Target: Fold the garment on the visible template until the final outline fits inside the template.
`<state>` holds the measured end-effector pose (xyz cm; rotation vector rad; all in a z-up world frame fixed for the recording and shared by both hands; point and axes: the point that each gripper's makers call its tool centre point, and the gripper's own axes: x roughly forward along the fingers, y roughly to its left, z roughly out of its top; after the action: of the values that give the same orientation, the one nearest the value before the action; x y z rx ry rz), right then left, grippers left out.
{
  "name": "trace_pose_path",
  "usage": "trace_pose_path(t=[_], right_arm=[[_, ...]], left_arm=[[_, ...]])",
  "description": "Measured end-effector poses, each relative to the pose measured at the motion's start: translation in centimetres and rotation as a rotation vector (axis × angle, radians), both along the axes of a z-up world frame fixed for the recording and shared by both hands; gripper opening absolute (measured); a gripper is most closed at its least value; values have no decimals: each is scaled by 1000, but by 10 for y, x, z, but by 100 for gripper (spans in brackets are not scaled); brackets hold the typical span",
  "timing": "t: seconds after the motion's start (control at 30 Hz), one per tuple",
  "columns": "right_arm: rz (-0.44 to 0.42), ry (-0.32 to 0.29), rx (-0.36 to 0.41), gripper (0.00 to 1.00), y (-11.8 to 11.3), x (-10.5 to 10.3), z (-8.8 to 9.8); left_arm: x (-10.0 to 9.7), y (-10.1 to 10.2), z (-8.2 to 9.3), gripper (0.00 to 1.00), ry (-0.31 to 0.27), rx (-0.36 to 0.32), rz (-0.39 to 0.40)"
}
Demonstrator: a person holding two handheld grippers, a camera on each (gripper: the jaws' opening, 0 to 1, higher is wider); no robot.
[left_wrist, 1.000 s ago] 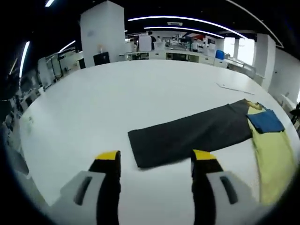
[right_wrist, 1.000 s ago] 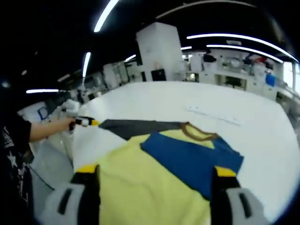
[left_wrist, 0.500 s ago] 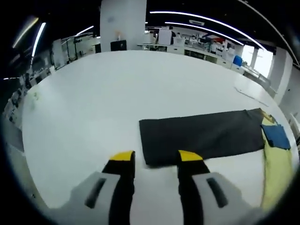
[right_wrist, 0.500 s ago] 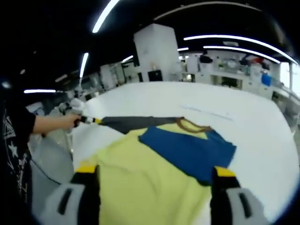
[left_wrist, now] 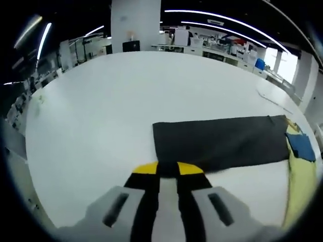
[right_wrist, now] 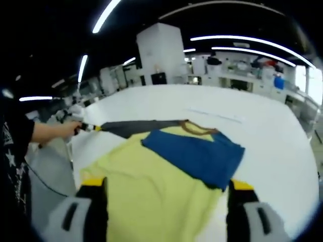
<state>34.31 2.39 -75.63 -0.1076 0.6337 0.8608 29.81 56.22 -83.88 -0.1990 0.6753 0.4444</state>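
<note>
The yellow garment with a blue panel [right_wrist: 166,176] lies flat on the white counter [left_wrist: 101,111], partly over the dark grey rectangular template [left_wrist: 222,143]. The left gripper [left_wrist: 167,169], jaws nearly together, pinches at the template's near edge, probably to steady it. The right gripper [right_wrist: 164,189] hovers over the garment, jaws wide apart, ready to take the hem.

Big white table [left_wrist: 101,101], white pillar [right_wrist: 159,53] behind w/ dark monitor [right_wrist: 158,78], ceiling strip lights [right_wrist: 237,38].
</note>
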Motion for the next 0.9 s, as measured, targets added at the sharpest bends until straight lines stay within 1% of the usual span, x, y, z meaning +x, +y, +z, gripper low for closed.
trace_pose_path(t=[0.1, 0.17, 0.2, 0.23, 0.27, 0.37, 0.43, 0.5, 0.73, 0.87, 0.9], right_arm=[[-2, 0, -1, 99, 0, -2, -1], [-6, 2, -3, 99, -1, -3, -2], [-9, 3, -2, 99, -1, -4, -3], [-11, 4, -2, 99, -1, -4, -3], [-14, 5, -4, 99, -1, -5, -3], [-13, 0, -9, 99, -2, -6, -3], [-17, -2, -4, 99, -3, -6, -2], [-22, -2, 3, 99, -4, -6, -2], [-21, 4, 7, 99, -7, -10, -2], [-26, 1, 9, 99, -9, -12, -2], [-27, 0, 11, 99, -9, -12, -2]], left_arm=[[0, 0, 0, 5, 12, -7, 2], [1, -2, 0, 1, 16, -15, -3], [1, -3, 3, 1, 9, -7, 12], [0, -5, 5, 1, 17, 12, 7], [2, -6, 8, 0, 9, 30, 2], [6, -10, 13, 0, -5, 36, -9], [8, -7, 13, 0, -6, 43, -20], [9, -5, 16, 0, -16, 40, -22], [15, -12, 30, 0, -59, 32, -42], [22, -26, 47, 0, -91, 44, -72], [25, -23, 50, 0, -95, 51, -77]])
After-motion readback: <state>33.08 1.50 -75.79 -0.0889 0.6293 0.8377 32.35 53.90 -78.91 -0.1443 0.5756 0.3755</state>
